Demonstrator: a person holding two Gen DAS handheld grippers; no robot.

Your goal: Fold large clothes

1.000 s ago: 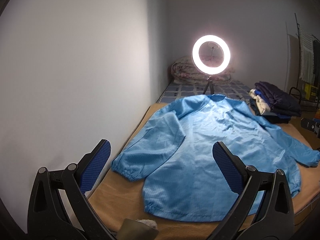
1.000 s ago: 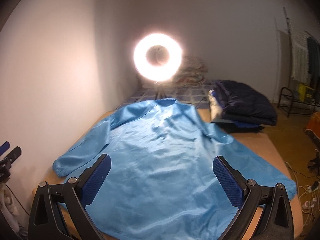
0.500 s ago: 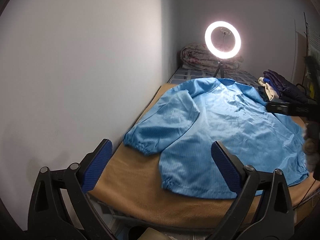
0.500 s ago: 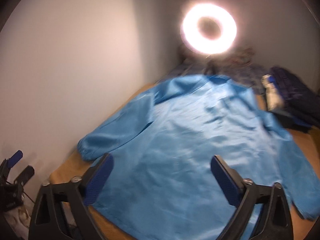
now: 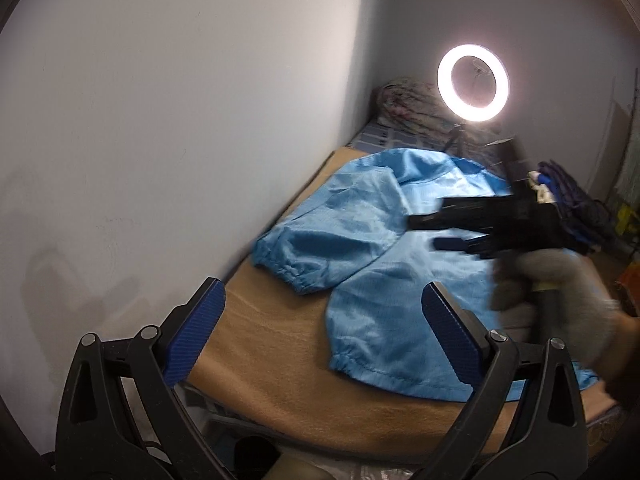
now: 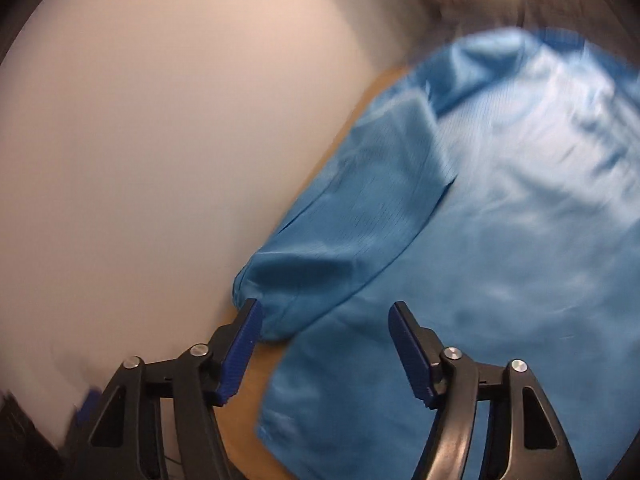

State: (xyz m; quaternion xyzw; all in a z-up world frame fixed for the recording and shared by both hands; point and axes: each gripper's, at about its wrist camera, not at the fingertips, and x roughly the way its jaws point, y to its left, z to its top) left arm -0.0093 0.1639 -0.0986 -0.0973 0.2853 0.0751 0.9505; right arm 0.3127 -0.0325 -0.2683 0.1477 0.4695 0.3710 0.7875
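Observation:
A light blue jacket [image 5: 380,320] lies spread flat on the brown bed cover [image 5: 280,360], its left sleeve cuff [image 5: 296,272] near the wall. My left gripper [image 5: 322,300] hangs open and empty above the bed's near edge, short of the hem. A gloved hand [image 5: 560,288] holds my right gripper [image 5: 428,234] over the jacket, pointing at the sleeve. In the right wrist view the right gripper [image 6: 326,316] has its jaws closing, and the sleeve cuff [image 6: 276,280] lies just ahead of its left fingertip, not pinched. The jacket body [image 6: 500,240] fills the right side, blurred.
A white wall [image 5: 160,120] runs along the bed's left side. A lit ring light [image 5: 473,82] stands at the far end, in front of a rolled quilt [image 5: 408,96]. Dark folded clothes [image 5: 568,192] are piled at the far right.
The right gripper swung left and down towards the left sleeve cuff with its jaws narrowing, and entered the left wrist view. The left gripper sank and shifted towards the wall side.

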